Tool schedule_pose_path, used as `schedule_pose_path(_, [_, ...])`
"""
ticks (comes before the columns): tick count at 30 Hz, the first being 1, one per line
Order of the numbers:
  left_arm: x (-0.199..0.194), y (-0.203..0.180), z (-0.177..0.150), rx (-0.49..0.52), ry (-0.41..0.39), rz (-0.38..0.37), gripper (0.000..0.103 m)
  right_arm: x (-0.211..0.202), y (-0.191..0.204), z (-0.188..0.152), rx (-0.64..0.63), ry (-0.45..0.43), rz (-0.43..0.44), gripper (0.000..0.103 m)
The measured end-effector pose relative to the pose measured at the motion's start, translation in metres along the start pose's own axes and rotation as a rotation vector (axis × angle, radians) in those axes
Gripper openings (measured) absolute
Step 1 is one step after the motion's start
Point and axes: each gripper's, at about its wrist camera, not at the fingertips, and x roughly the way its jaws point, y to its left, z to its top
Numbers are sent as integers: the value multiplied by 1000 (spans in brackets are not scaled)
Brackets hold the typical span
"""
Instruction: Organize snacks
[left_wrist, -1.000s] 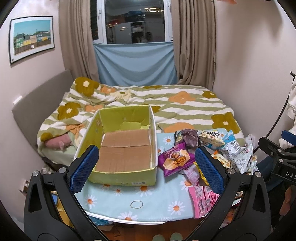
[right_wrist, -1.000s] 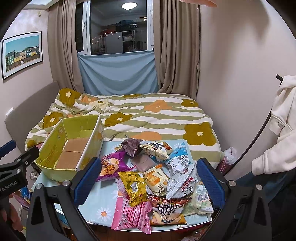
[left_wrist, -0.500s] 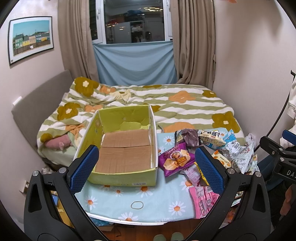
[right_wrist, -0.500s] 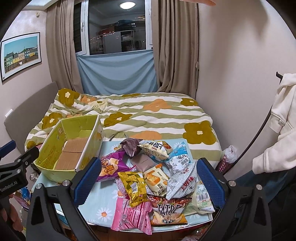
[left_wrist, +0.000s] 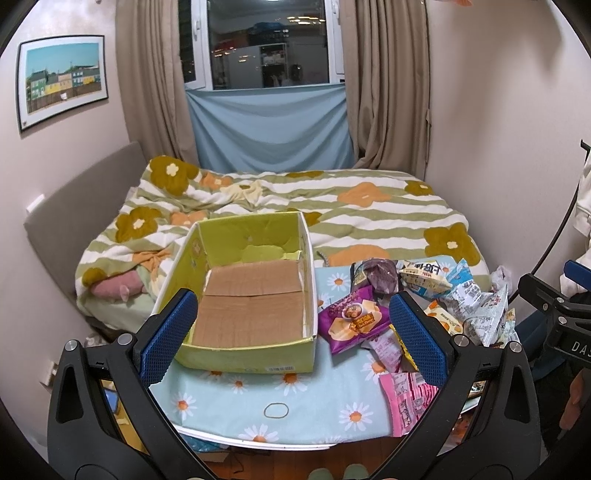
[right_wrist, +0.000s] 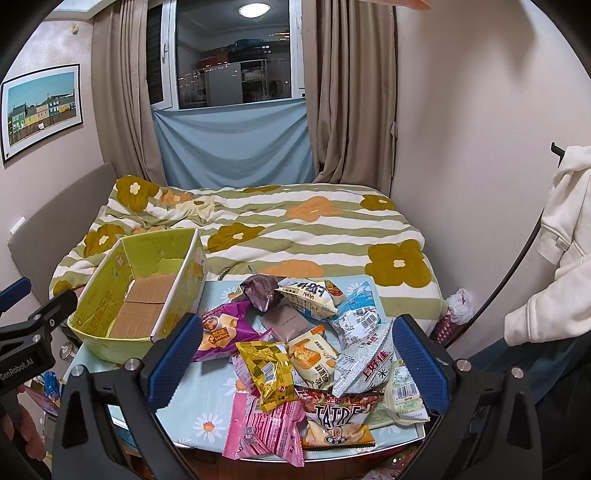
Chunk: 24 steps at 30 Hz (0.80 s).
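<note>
A pile of snack packets (right_wrist: 314, 354) lies on the right half of a small table with a daisy cloth (left_wrist: 236, 402). A purple packet (left_wrist: 352, 323) lies at the pile's left edge, next to an open yellow-green cardboard box (left_wrist: 251, 295) whose brown floor is bare. The box also shows in the right wrist view (right_wrist: 140, 291). A yellow packet (right_wrist: 267, 371) and a pink packet (right_wrist: 264, 430) lie near the front. My left gripper (left_wrist: 293, 343) is open and empty, held back from the box. My right gripper (right_wrist: 295, 363) is open and empty, held back from the pile.
A bed with a green striped flower quilt (left_wrist: 332, 206) stands behind the table. A rubber band (left_wrist: 276, 410) lies on the cloth near the front edge. A white hoodie (right_wrist: 554, 258) hangs at the right wall. The table's front edge is close below both grippers.
Both views have shifted very slightly; the right view has risen a little. Nothing on the table has moved and both grippers stay open.
</note>
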Motion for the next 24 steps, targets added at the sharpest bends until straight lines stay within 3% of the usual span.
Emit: schedule_pose_path(24, [2,-3,-1,3,1,-6,103,7,1,-6,10,12,1,102])
